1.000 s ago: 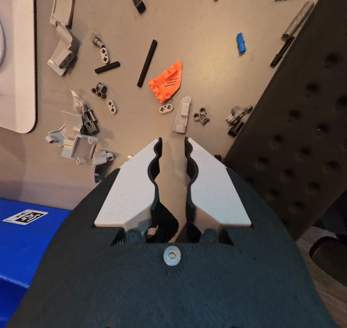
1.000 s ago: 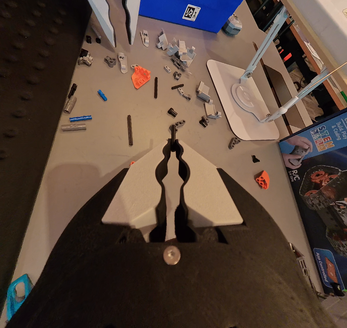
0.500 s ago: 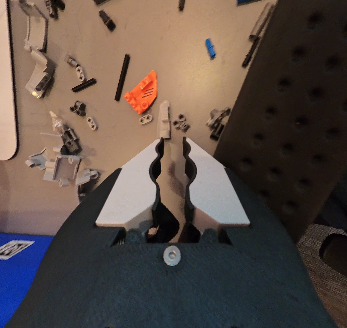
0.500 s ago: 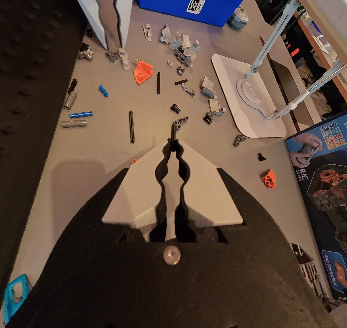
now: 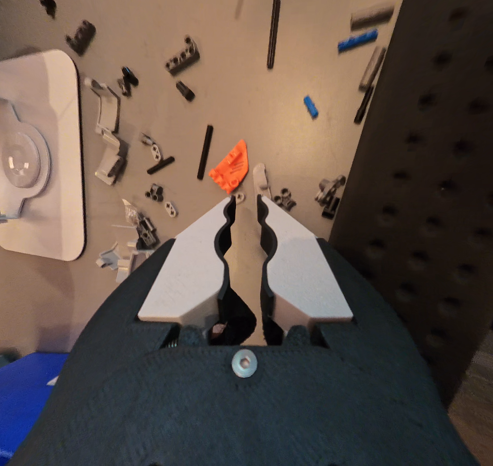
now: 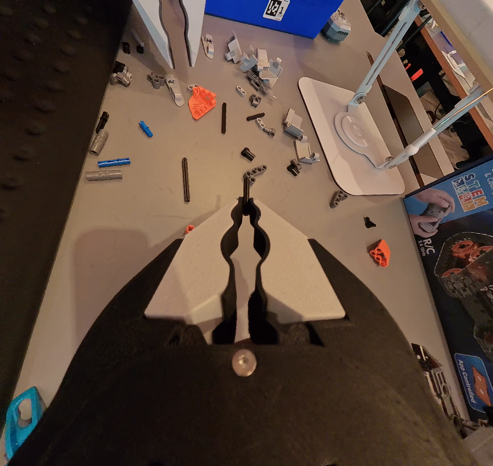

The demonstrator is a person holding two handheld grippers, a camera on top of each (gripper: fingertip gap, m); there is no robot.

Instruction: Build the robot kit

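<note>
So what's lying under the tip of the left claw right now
Under the open left claw, bare table shows through the gap. A small grey two-hole link and a light grey curved piece poke out at the tips; their near ends are covered by the fingers.

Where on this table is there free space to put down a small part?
Bare table lies left of the right gripper, below the long black axle. It is crowded between the orange panel and the white stand base.
</note>
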